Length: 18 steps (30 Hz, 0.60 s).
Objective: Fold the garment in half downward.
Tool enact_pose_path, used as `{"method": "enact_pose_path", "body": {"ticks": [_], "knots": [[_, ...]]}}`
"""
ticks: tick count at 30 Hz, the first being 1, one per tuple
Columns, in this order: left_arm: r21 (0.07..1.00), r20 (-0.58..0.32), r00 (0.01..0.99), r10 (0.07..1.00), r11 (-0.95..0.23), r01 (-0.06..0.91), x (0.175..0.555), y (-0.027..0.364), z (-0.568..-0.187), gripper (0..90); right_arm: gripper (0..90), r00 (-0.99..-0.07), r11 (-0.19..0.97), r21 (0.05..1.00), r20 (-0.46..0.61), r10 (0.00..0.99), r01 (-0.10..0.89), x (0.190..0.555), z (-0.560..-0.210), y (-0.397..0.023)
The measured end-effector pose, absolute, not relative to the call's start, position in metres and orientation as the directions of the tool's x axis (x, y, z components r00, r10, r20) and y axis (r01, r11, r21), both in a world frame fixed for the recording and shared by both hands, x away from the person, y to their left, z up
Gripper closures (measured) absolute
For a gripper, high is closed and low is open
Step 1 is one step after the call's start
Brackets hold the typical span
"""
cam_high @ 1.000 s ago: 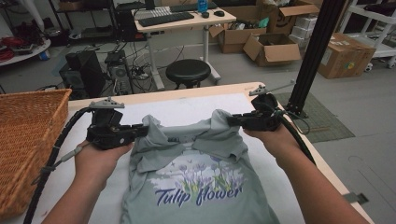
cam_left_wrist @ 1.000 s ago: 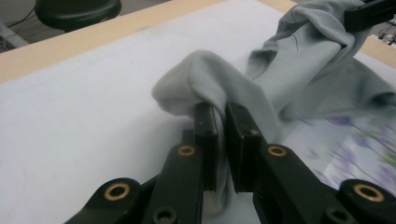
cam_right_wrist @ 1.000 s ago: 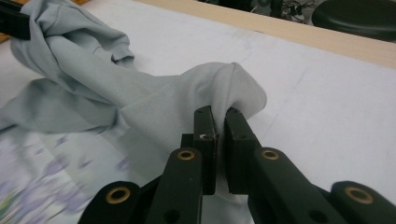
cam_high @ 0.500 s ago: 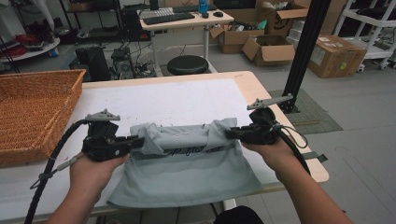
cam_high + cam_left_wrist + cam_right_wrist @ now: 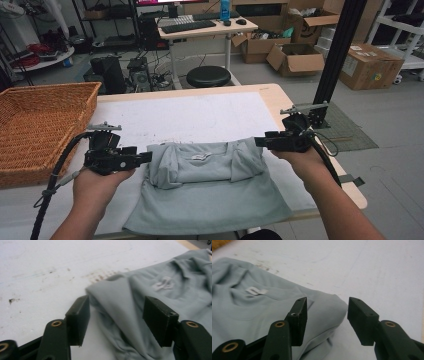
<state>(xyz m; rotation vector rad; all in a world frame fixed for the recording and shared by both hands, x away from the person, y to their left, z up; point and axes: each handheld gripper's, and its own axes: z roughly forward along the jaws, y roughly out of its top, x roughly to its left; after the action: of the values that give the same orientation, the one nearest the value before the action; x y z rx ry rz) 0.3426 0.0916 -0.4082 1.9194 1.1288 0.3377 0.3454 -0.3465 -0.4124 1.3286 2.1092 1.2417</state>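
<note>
A folded pale grey cotton T-shirt [image 5: 207,187] is laid at the near edge of the white-covered wooden table [image 5: 200,115], its hem hanging over. The left gripper [image 5: 142,158] and right gripper [image 5: 260,141] have just been opened; each is held apart over a shirt corner, nothing pinched.

From my seat, the shirt [image 5: 210,190] lies folded back-side up, so whatever its front carries is turned under and I can't read it. Its hem hangs past the table [image 5: 280,95] edge and the high view's lower border clips it. The neck label [image 5: 200,157] is too small to make out (a pale smudge in both gripper views). The basket [image 5: 45,125] runs off the left edge, and my forearms leave at the bottom.
</note>
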Motion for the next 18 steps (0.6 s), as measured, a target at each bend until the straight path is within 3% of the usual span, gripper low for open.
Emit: {"method": "enact_pose_path", "body": {"ticks": [4, 8, 12, 14, 15, 16, 18], "knots": [[0.752, -0.19, 0.538, 0.821, -0.23, 0.617, 0.364, 0.092, -0.426, 37.6, 48.7, -0.488, 0.225, 0.775, 0.121, 0.865, 0.59, 0.365, -0.43, -0.343], [0.704, -0.266, 0.519, 0.812, -0.204, 0.68, 0.376, 0.092, -0.444, 34.6, 48.5, -0.49, 0.24, 0.747, 0.129, 0.862, 0.62, 0.367, -0.448, -0.344], [0.719, -0.235, 0.52, 0.821, -0.213, 0.662, 0.371, 0.086, -0.447, 36.3, 51.9, -0.495, 0.245, 0.753, 0.121, 0.861, 0.611, 0.36, -0.449, -0.343], [0.716, -0.274, 0.56, 0.782, -0.222, 0.661, 0.368, 0.084, -0.449, 59.6, 63.2, -0.516, 0.27, 0.738, 0.124, 0.847, 0.619, 0.358, -0.447, -0.34], [0.722, -0.26, 0.57, 0.779, -0.235, 0.65, 0.366, 0.083, -0.449, 64.2, 67.3, -0.534, 0.276, 0.735, 0.135, 0.835, 0.619, 0.357, -0.447, -0.339], [0.726, -0.263, 0.586, 0.766, -0.243, 0.644, 0.365, 0.081, -0.449, 75.3, 74.3, -0.538, 0.278, 0.734, 0.139, 0.831, 0.619, 0.356, -0.447, -0.339], [0.73, -0.237, 0.591, 0.771, -0.26, 0.632, 0.366, 0.08, -0.447, 79.4, 79.5, -0.559, 0.275, 0.738, 0.163, 0.813, 0.616, 0.357, -0.447, -0.338]]}}
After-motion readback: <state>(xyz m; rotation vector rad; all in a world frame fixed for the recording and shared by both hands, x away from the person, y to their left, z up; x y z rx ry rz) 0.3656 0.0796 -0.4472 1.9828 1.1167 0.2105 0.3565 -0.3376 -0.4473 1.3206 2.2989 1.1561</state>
